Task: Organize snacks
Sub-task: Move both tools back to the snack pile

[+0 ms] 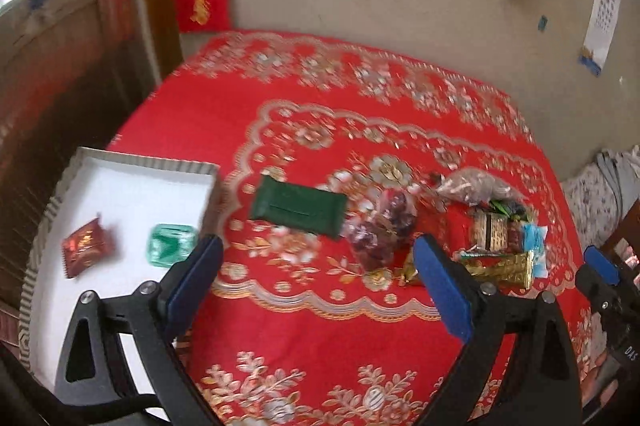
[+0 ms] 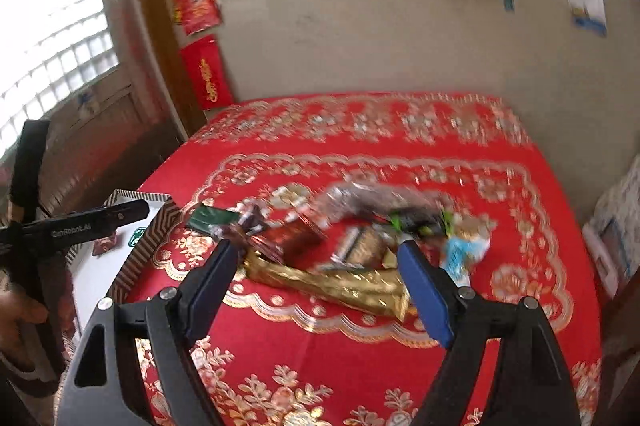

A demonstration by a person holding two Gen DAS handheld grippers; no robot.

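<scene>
A white box [image 1: 132, 193] with a patterned rim sits at the table's left edge and holds a red packet [image 1: 85, 248] and a green packet [image 1: 172, 245]. A dark green packet [image 1: 298, 206] lies just right of the box. Further right is a pile of snacks: a clear bag of dark red sweets [image 1: 384, 230], a gold packet [image 1: 500, 268], a blue-white packet [image 1: 534, 242]. My left gripper [image 1: 316, 274] is open and empty above the cloth. My right gripper [image 2: 316, 278] is open and empty, just in front of the gold packet [image 2: 340, 284].
The table carries a red floral cloth [image 1: 320, 346] and stands against a beige wall. A wooden door and window are at the left. The right gripper shows at the right edge of the left wrist view [image 1: 604, 278]. Patterned fabric [image 1: 600, 193] lies to the right.
</scene>
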